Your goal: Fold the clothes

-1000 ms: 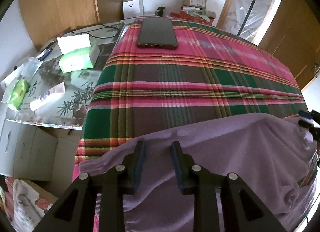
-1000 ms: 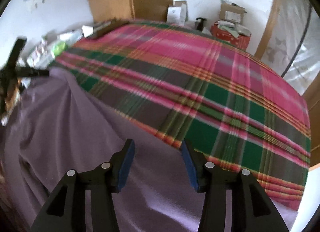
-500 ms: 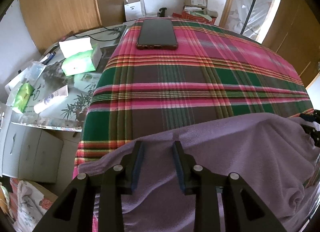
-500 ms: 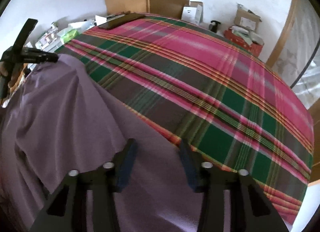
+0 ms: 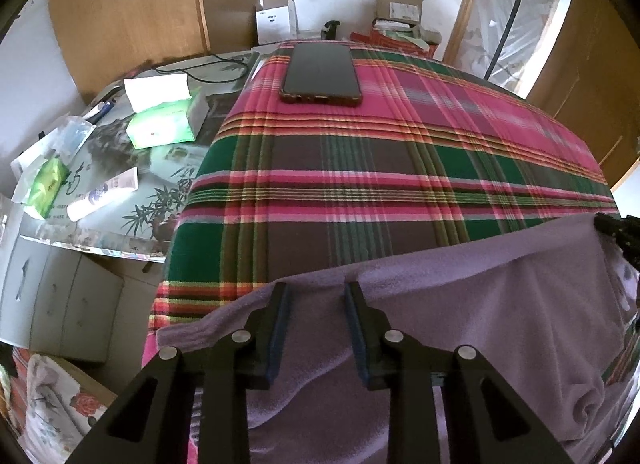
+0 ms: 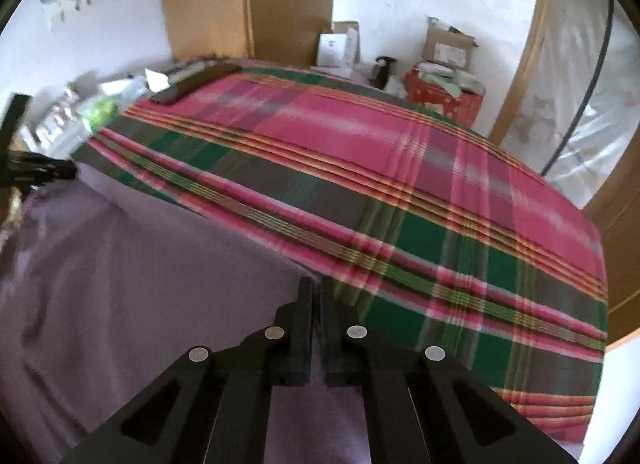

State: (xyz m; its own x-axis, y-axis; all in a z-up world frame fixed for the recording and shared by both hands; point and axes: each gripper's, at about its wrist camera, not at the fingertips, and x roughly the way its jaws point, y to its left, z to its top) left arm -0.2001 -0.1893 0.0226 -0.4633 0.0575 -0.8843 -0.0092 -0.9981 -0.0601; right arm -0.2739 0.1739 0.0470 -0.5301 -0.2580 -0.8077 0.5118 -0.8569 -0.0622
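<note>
Your bed (image 5: 360,192) is covered by a plaid blanket (image 5: 400,152) in pink, green and grey-brown. Take the dark phone (image 5: 321,74) as your landmark: it lies flat on the blanket at the far end. Well apart from it, at the near edge, you have the purple garment (image 5: 480,304) spread over the blanket. Nothing more shows on the blanket between the two.

Open plaid blanket (image 5: 400,168) fills mid-frame, offering clear passage; a phone (image 5: 322,74) at upper centre and clutter at left obstruct.
</note>
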